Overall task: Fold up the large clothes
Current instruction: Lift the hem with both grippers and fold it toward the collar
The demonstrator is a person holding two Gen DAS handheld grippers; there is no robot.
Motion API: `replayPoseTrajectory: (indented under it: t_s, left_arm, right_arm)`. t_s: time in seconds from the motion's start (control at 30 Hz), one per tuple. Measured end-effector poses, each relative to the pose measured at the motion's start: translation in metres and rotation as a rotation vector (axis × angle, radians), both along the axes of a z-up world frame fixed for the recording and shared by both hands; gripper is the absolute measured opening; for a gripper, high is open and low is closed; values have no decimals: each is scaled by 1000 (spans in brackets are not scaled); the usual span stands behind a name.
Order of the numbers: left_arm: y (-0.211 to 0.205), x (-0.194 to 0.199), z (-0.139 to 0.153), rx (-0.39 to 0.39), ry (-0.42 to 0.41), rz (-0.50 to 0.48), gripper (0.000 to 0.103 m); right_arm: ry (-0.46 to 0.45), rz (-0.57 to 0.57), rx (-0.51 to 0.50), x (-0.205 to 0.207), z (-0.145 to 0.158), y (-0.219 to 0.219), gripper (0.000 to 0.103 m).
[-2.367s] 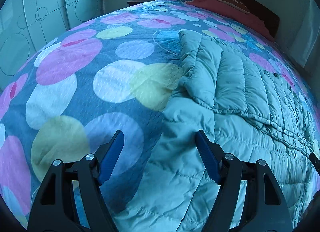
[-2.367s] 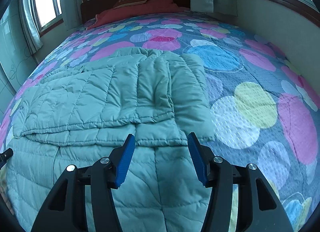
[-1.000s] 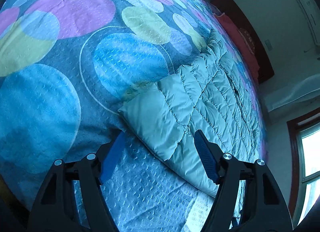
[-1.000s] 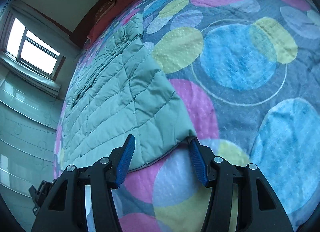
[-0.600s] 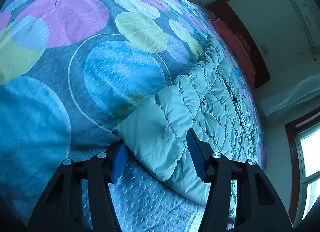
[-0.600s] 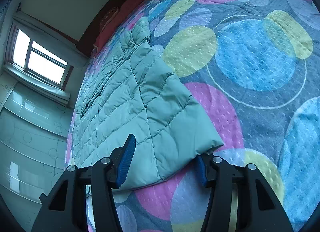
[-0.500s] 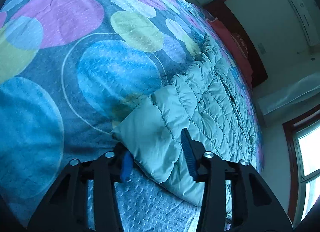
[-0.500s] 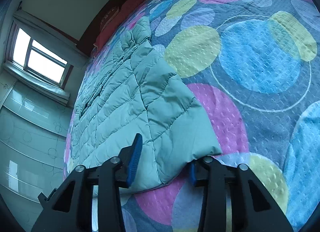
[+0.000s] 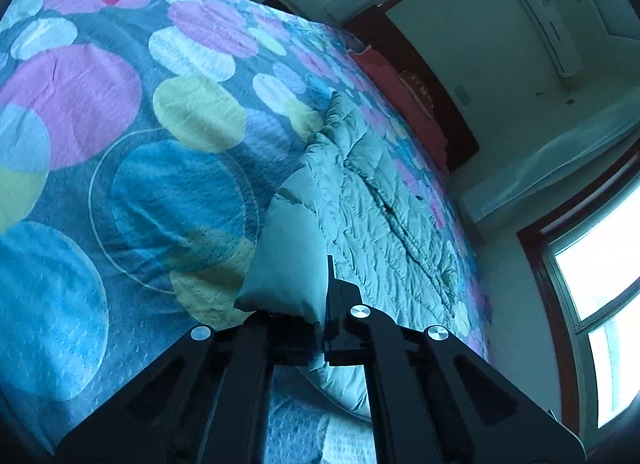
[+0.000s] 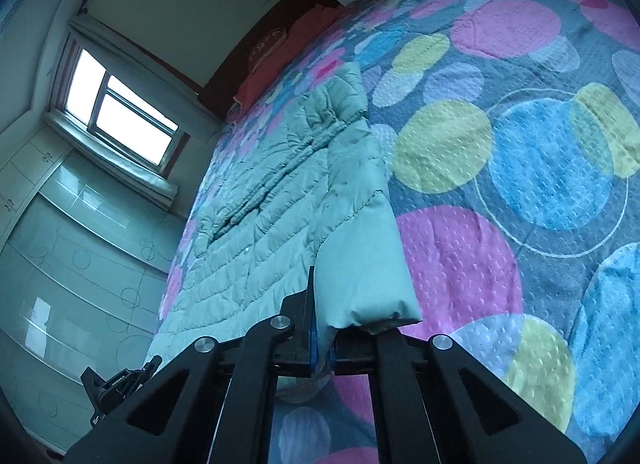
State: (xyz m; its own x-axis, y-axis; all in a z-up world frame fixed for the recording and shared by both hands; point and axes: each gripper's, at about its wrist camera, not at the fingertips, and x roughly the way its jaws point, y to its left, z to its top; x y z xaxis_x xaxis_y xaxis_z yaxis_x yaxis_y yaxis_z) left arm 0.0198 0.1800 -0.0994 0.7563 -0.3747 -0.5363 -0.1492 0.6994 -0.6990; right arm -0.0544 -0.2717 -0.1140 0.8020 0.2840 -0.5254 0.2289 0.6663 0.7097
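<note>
A pale green quilted down jacket (image 9: 372, 199) lies lengthwise on the bed, and it also shows in the right wrist view (image 10: 280, 191). My left gripper (image 9: 316, 312) is shut on the jacket's near left hem corner (image 9: 288, 264), which is lifted off the bedspread. My right gripper (image 10: 322, 340) is shut on the near right hem corner (image 10: 360, 276), also lifted. The far collar end rests flat near the pillows.
The bedspread (image 9: 120, 143) with big coloured circles covers the bed. Red pillows (image 9: 400, 79) and a dark headboard (image 10: 260, 35) are at the far end. Windows (image 10: 120, 119) and glass wardrobe doors (image 10: 60, 264) line the room. The left gripper's body (image 10: 120, 380) shows at lower left.
Both grippers closed on the jacket's near hem corners and raised them off the bed. Both views have tilted upward toward the headboard.
</note>
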Motion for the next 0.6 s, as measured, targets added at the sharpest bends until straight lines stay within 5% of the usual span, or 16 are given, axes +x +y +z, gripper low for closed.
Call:
replayPoseTrajectory:
  t_s: [0.27,0.6]
  left_arm:
    - [10,-4,32,-30,-56,-9,2]
    - [-6,81,64,11,-118,-33,2]
  right_arm:
    - [-74,28,8,6,30,-5,3]
    - [-137,30,4,85,59,-14,3]
